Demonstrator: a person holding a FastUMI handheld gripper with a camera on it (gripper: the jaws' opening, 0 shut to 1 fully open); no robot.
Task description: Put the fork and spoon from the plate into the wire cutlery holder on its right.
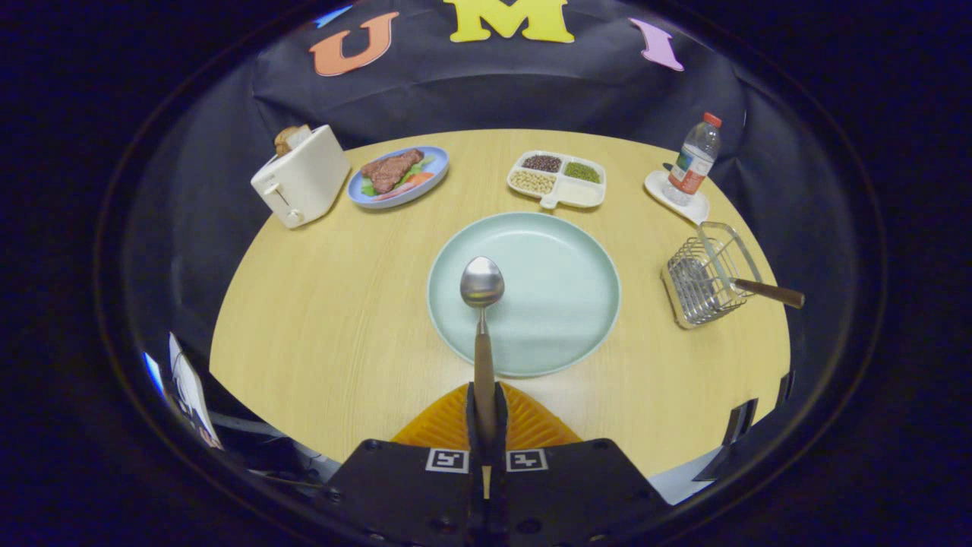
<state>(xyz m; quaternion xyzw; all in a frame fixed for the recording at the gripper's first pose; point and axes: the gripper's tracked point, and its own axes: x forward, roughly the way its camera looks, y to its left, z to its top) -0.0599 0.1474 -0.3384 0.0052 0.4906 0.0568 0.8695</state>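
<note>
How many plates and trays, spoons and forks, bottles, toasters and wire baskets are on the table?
Plates and trays: 4, the green plate, the blue food plate, the divided tray, the white dish under the bottle.
Cutlery: 2, the spoon gripped in the tongs, a brown handle sticking out of the basket.
Bottles: 1.
Toasters: 1.
Wire baskets: 1.
Total: 9.

bare worktop [645, 357] lies open between the plate [566, 304] and the wire cutlery holder [702, 285]. the fork [767, 291] already slants out of the holder's mouth; a bottle [692, 159] stands just behind it.
</note>
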